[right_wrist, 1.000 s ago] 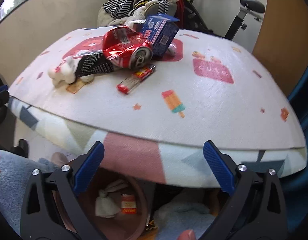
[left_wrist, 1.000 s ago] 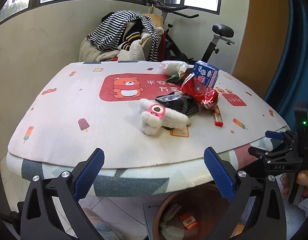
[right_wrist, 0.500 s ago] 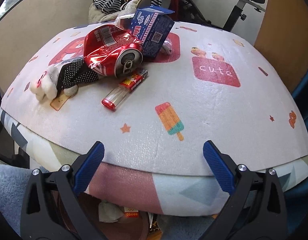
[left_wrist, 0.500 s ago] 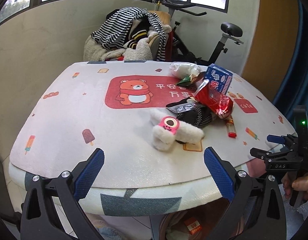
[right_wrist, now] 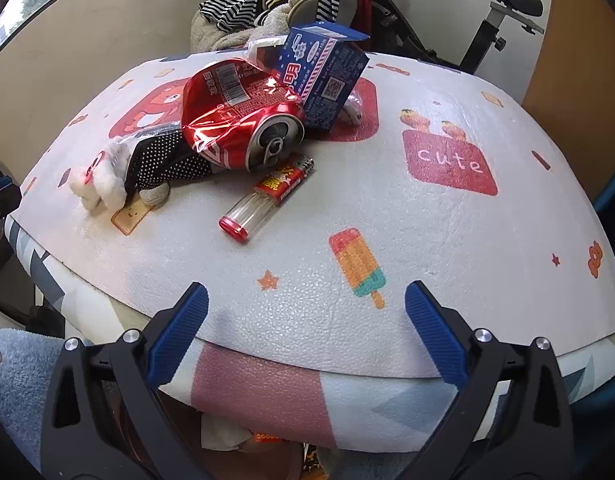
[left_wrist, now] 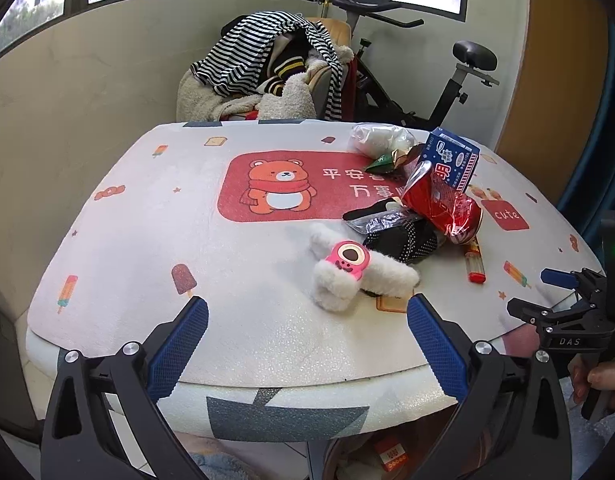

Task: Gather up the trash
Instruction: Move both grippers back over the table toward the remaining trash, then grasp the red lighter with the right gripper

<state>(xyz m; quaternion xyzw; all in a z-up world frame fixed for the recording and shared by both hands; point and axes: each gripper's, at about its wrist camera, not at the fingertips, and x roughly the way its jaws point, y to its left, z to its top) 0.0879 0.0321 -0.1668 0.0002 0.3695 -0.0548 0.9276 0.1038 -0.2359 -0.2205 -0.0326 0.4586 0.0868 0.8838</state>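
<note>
A crushed red can [right_wrist: 239, 116] lies on the padded table [right_wrist: 447, 240], against a blue carton [right_wrist: 323, 72]; both also show in the left wrist view, the can [left_wrist: 439, 204] and the carton [left_wrist: 451, 164]. A red-capped lighter [right_wrist: 267, 200] lies in front of the can. A black dotted sock [left_wrist: 403, 236], a silver wrapper [left_wrist: 371, 222] and a clear bag [left_wrist: 379, 138] lie nearby. My left gripper [left_wrist: 307, 344] is open and empty at the table's near edge. My right gripper [right_wrist: 305, 332] is open and empty, short of the lighter.
A fluffy white toy with a pink face [left_wrist: 347, 268] lies on the table. A brown bin [right_wrist: 243, 440] with trash in it stands under the table edge. A chair heaped with clothes [left_wrist: 275, 68] and an exercise bike [left_wrist: 447, 76] stand behind.
Both grippers have risen and moved forward toward the table top. The bin has slid mostly out of view beneath the edge. Both stay open.
</note>
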